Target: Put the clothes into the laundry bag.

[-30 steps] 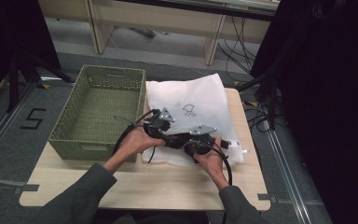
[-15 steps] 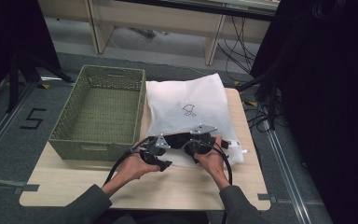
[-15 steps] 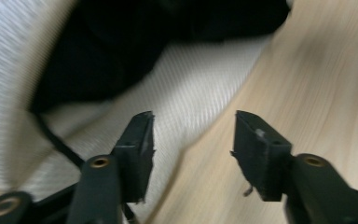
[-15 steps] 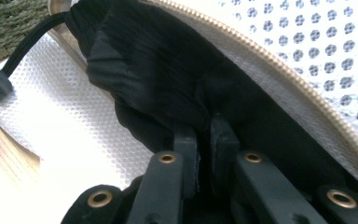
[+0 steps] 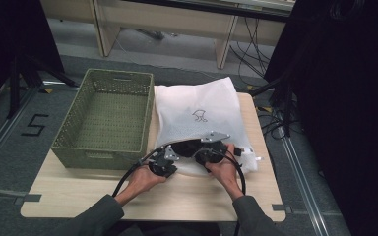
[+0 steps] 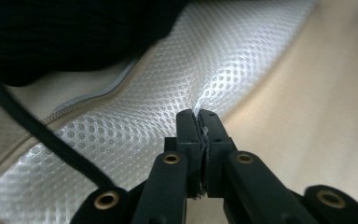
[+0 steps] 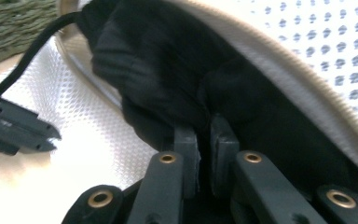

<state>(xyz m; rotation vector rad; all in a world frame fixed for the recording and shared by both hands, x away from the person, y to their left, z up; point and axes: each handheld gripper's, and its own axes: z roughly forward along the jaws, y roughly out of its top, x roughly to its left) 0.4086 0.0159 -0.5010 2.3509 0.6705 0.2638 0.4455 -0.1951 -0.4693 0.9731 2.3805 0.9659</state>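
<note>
The left gripper (image 6: pixel 201 122) has just closed, pinching the mesh bag (image 6: pixel 158 121) at its near edge. The right gripper (image 7: pixel 204 133) pinches the black cloth (image 7: pixel 158 70) at the bag's mouth. A thin pinch could slip, dragging the bag along.

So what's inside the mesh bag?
A black garment shows at the mesh bag's open zipper, pinched by the right gripper. Whatever lies deeper is covered by the mesh.
</note>
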